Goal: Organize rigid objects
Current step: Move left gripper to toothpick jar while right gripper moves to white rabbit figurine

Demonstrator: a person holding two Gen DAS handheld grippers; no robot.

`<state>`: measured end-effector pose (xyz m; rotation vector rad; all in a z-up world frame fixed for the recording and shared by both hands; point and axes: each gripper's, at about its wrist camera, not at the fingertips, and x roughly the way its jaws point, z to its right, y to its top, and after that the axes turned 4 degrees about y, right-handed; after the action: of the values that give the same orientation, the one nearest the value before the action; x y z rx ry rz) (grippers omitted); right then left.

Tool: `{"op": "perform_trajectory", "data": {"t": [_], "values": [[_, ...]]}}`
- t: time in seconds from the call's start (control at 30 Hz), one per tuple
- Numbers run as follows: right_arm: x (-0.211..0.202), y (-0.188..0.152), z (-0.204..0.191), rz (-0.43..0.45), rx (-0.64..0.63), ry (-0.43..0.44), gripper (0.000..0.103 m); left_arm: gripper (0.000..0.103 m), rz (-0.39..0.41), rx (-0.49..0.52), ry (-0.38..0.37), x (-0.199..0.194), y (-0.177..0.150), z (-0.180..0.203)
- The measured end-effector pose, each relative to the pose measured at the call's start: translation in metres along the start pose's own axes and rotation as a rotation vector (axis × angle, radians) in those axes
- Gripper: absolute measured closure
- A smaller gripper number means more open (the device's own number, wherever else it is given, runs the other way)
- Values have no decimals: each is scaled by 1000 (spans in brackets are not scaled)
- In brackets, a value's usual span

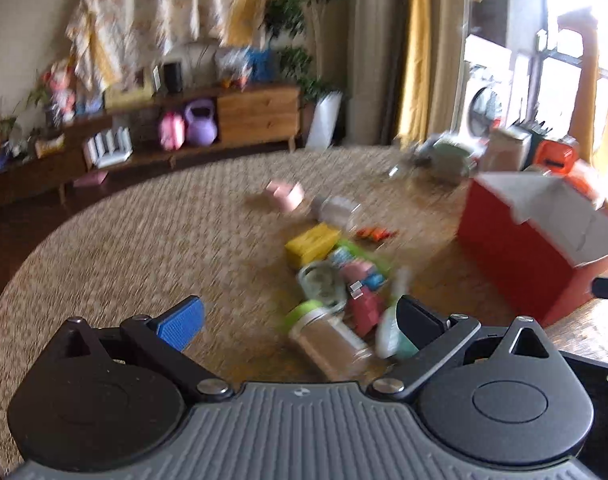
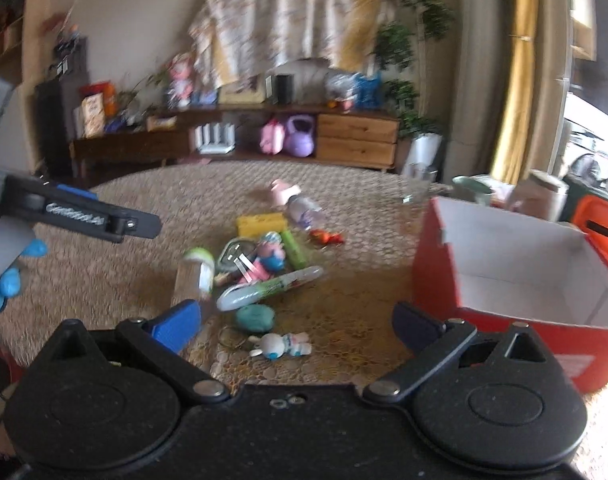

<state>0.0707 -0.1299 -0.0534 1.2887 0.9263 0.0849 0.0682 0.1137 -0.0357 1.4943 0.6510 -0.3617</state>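
Observation:
A pile of small rigid objects lies on a round woven mat [image 2: 103, 280]: a green-lidded jar [image 2: 195, 276] [image 1: 328, 340] on its side, a yellow block [image 2: 261, 224] [image 1: 312, 244], a clear toothbrush case [image 2: 269, 288], a teal oval [image 2: 255, 318], a small white bunny figure [image 2: 281, 345] and a pink piece [image 2: 283, 192]. An open red box [image 2: 516, 292] [image 1: 536, 248] with a white inside stands at the right. My left gripper [image 1: 299, 316] is open and empty just before the jar. My right gripper [image 2: 295, 324] is open and empty over the bunny and teal oval. The left gripper [image 2: 139, 226] also shows at the left of the right wrist view.
A clear bottle [image 2: 304, 208] and an orange toy [image 2: 326, 237] lie behind the pile. A glass [image 2: 418, 188], a green bowl [image 2: 472, 190] and an orange container [image 2: 600, 224] stand past the box. A wooden sideboard [image 2: 356, 140] lines the far wall.

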Motion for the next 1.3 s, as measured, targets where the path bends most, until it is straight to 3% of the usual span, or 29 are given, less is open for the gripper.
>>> {"op": "perform_trajectory", "data": {"t": [0.2,0.4,0.6,0.87,1.07,1.3], "values": [[43,-8,-1,-126,-30,59,10,0,-108,-29,-5,42,-6,-5],[75,-15,5,-195,-19,72,16,0,-187,-60,-43,73,-5,0],[98,-19,16,-237,37,75,22,2,-241,-79,-29,96,-8,8],[109,-23,16,-250,58,71,29,16,-281,-117,-37,109,-13,8],[107,-21,14,-244,55,62,45,34,-288,-149,-72,111,-12,10],[105,-19,8,-246,27,48,46,44,-309,-183,-88,112,-10,8]]}}
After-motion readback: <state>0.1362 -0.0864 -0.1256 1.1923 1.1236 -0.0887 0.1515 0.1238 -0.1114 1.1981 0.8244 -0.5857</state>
